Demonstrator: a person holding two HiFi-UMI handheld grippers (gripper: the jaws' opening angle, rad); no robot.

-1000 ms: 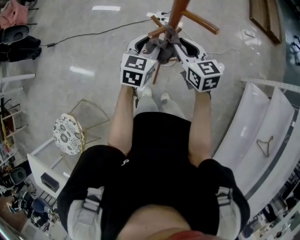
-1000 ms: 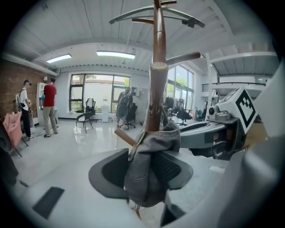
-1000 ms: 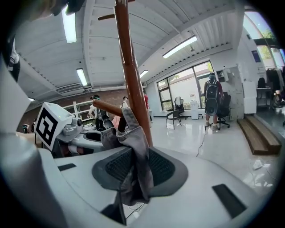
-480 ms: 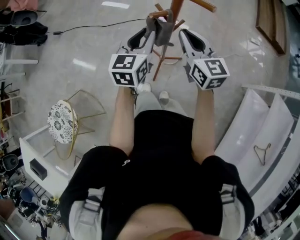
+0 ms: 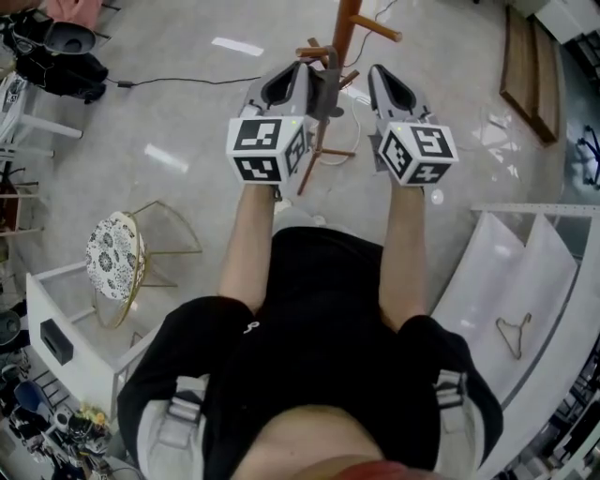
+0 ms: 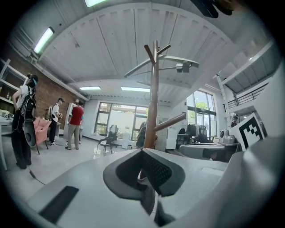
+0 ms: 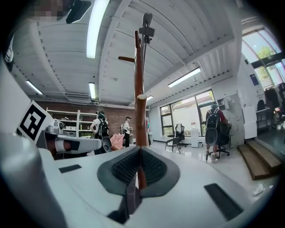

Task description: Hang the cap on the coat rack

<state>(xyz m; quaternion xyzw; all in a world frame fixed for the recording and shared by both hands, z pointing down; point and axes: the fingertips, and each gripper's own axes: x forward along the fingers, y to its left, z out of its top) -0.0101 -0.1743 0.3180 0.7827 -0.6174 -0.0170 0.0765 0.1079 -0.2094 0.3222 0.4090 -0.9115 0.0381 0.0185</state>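
The wooden coat rack [image 5: 349, 26] rises at the top middle of the head view. A grey cap [image 5: 324, 89] hangs from one of its short pegs [image 5: 312, 52], between my two grippers. My left gripper [image 5: 302, 70] is just left of the cap, shut, with nothing between its pads [image 6: 133, 171]. My right gripper [image 5: 377, 73] is to the right of the rack, also shut and holding nothing. Each gripper view looks up along the rack's pole [image 6: 153, 93] [image 7: 140, 89]; the cap does not show in either.
A round patterned stool [image 5: 112, 255] on a gold wire frame stands at the left, beside a white shelf unit [image 5: 42, 300]. White panels with a wire hanger [image 5: 511, 333] lie at the right. A cable [image 5: 178, 80] crosses the floor. People [image 6: 76, 124] stand in the room behind.
Both grippers were around the cap at the rack a second ago. They have let go, drawn back a little and shut; the cap stays on the peg.
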